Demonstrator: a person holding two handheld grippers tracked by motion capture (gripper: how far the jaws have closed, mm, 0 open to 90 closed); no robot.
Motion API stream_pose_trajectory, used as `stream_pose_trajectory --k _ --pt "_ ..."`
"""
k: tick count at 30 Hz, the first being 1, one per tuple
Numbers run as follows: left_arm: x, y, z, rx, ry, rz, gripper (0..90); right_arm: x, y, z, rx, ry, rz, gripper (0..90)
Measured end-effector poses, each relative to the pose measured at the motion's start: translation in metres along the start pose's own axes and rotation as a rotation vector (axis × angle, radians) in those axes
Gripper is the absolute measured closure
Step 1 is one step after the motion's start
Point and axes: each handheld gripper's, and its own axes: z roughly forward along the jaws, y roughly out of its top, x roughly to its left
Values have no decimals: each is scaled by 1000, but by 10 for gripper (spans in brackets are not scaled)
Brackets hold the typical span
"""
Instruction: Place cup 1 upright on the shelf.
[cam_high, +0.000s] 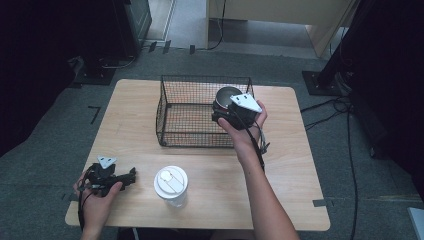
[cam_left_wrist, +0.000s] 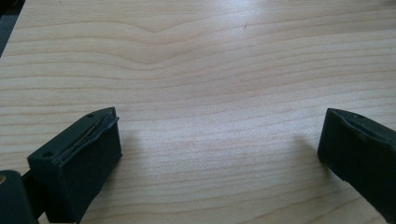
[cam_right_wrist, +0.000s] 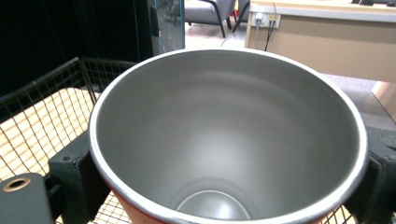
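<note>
Now right hand-held gripper (cam_high: 222, 114) clamping cup (cam_right_wrist: 224, 140), above basket (cam_high: 170, 135)

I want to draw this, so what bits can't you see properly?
- Cup: its outside and base; in the right gripper view the bottom edge cuts it off, and in the high view the right tool and hand cover it.
- Basket: its right near corner, behind that hand in the high view.
- Lidded cup: what is inside, under the white lid.
- Left tool: its body, cut off by the left gripper view's bottom edge.
</note>
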Motion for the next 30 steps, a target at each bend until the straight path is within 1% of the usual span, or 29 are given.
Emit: stream_pose_trajectory --k 1,3,9,11,13,17,24,30 --pt "0 0 0 0 0 0 0 -1 -3 4 12 -4 2 71" --pt "0 0 0 1 0 1 0 -1 -3 5 16 -5 3 71" --pt "0 0 0 1 -1 0 0 -2 -12 17 55 -14 -2 71" --pt "0 0 0 1 0 0 0 -2 -13 18 60 -14 -4 71" --pt "0 0 0 1 -1 0 0 -2 -17 23 81 -18 -5 71" --pt "0 0 0 1 -1 0 0 -3 -22 28 103 -21 -3 71" --pt "0 0 0 1 -1 1 0 -5 -29 33 127 -30 1 71" --pt "0 0 0 1 -1 0 0 -4 -32 37 142 -41 -15 71"
